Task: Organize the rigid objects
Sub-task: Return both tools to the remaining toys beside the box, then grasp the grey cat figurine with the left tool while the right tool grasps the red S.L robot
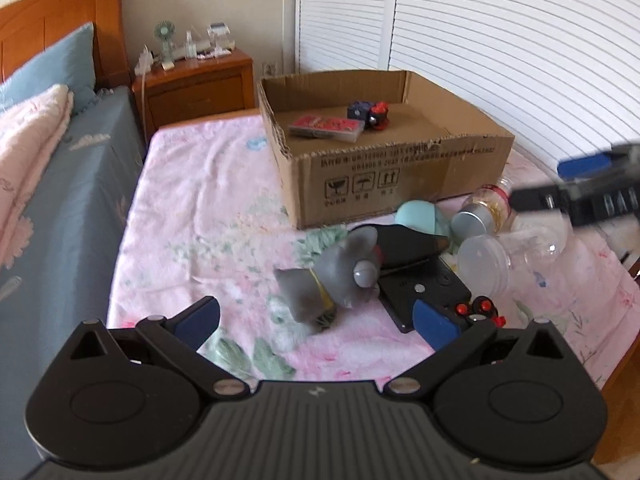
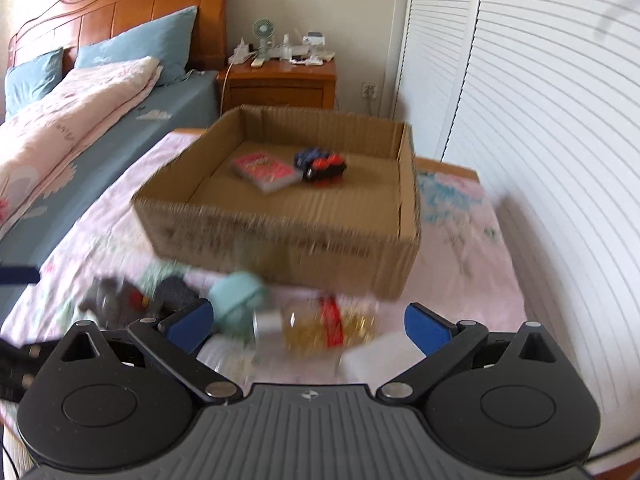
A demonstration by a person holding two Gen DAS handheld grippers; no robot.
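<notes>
Both the left gripper and the right gripper hang wide-fingered and empty over the loose pile in front of the box, evidently choosing a piece, the grey toy lying nearest the left.

Covered by a pink flowered blanket, with a blue bed along its left side. Far on the blanket, an open cardboard box. Near the box, a heap of small things lying right on the blanket: a grey toy animal, a flat black gadget under it, a round teal thing, a jar with a silver lid on its side, and clear plastic cups to the right.
</notes>
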